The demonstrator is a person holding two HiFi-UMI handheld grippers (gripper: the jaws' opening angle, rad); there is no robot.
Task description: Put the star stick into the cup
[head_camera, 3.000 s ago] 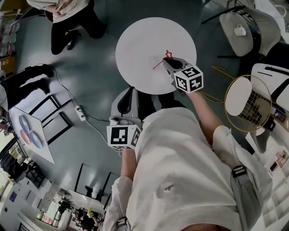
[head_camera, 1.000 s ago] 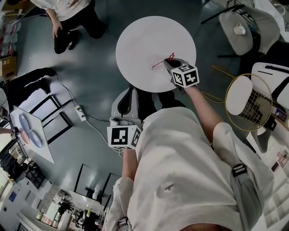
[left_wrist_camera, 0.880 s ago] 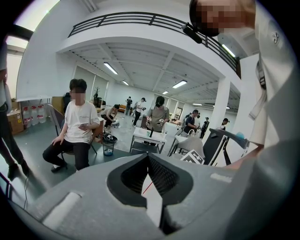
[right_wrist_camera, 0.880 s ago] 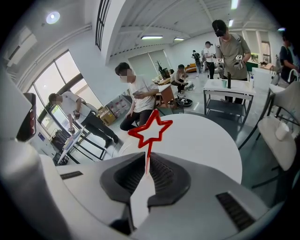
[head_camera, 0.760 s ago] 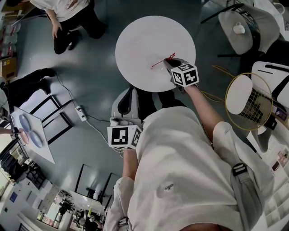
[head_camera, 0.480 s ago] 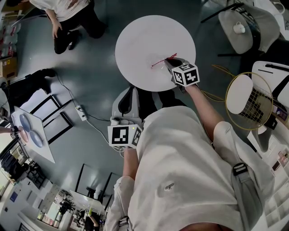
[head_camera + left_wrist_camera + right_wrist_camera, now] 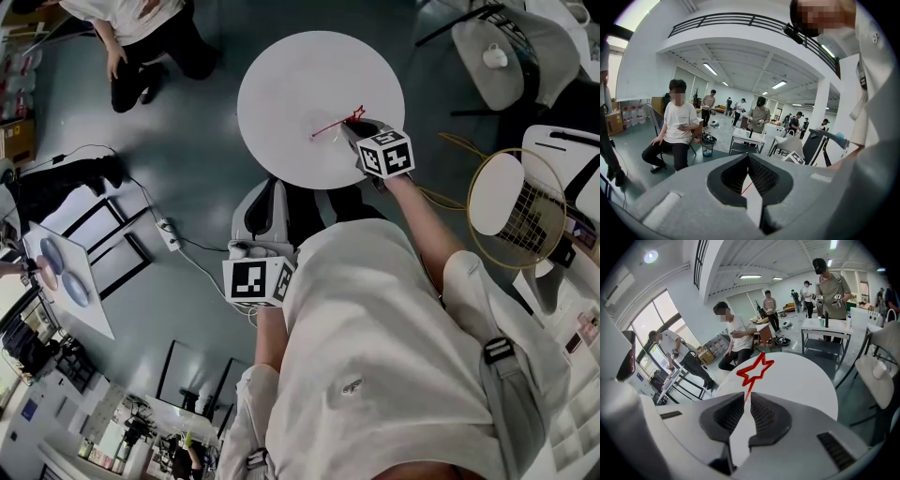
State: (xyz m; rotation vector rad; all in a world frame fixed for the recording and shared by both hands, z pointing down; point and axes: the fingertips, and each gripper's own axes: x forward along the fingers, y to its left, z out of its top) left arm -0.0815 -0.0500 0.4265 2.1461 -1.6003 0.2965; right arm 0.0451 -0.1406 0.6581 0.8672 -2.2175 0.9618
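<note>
1. Pinching entry: the right gripper (image 7: 746, 400) has its jaws clamped on the thin shaft of the star stick (image 7: 750, 390), just below the red star. It is held over the near part of the round white surface (image 7: 281, 84).
2. Left gripper (image 7: 749, 159): jaws pressed together with nothing between them, low beside the person, apart from the surface.
3. Cup: not plainly visible in any view, so find it before lowering.
4. Method, as a judgement: grip firmly, since a thin shaft may swivel. Bring the free end over the cup mouth, stand the stick more upright, lower it, then release.
5. Hazard: a light cup could tip, and the idle left gripper could steady it.
</note>
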